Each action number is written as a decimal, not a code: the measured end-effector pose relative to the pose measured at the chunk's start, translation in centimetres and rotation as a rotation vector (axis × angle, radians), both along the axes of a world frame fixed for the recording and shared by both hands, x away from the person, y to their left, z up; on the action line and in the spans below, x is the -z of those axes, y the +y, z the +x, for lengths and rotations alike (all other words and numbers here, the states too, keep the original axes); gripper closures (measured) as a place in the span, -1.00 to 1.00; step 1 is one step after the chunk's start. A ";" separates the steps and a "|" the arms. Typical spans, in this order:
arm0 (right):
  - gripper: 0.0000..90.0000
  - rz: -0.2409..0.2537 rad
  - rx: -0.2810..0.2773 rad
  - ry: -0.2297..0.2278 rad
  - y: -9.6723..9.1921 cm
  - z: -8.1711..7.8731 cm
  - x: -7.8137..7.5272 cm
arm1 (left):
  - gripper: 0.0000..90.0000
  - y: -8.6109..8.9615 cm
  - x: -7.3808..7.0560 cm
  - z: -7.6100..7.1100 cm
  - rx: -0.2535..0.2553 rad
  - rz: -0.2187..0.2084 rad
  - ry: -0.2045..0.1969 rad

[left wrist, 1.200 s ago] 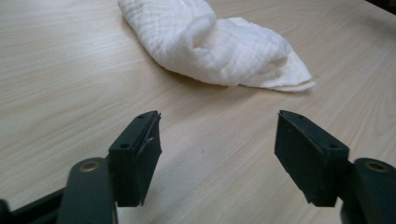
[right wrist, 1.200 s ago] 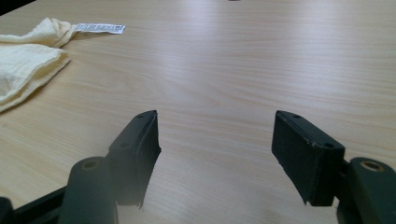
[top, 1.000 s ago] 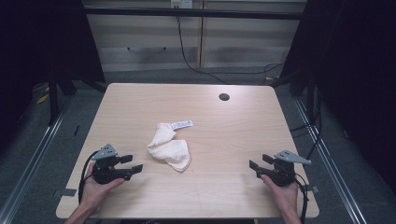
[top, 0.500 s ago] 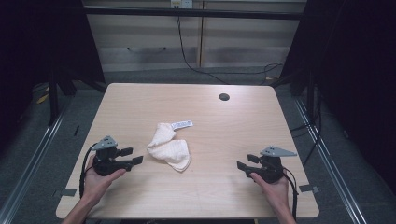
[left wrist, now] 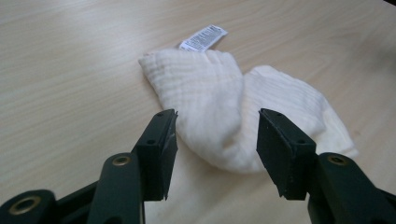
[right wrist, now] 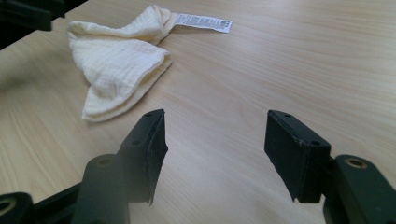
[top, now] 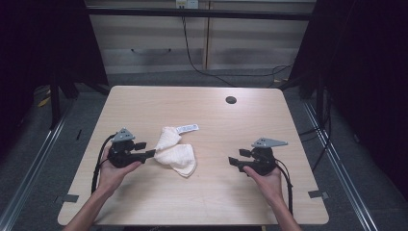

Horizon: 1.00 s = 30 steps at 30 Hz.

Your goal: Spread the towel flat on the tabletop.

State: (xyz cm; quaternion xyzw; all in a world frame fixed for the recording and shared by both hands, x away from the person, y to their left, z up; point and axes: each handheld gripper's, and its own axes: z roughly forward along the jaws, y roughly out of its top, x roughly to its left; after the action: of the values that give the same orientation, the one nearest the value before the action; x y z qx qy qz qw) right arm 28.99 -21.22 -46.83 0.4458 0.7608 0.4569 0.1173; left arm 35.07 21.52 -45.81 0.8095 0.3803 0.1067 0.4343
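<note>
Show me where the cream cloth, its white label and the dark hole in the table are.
cream cloth point(top: 177, 156): high view, middle of the folded fabric.
white label point(top: 187, 128): high view, centre of the tag at the cloth's far end.
dark hole point(top: 231, 100): high view, centre of the round opening.

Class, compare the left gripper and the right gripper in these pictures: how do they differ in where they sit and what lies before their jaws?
The left gripper sits right at the edge of the cream cloth; the right gripper is well apart from it. In its own view, the left gripper's jaws, which have just been closing, frame the cloth; the right gripper's frame bare table. Both stand open, hold nothing and point towards the cloth.
</note>
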 end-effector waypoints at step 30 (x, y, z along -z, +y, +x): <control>0.14 -0.073 -0.195 0.040 8.1 2.4 1.5 | 0.83 -1.9 3.5 0.1 0.103 0.128 0.063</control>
State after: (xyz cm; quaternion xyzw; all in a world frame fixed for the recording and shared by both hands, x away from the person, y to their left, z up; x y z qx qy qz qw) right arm 31.43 -13.08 -48.31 0.3740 0.8189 0.4292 0.0732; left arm 35.13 19.65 -49.35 0.8572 0.3440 0.0826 0.3742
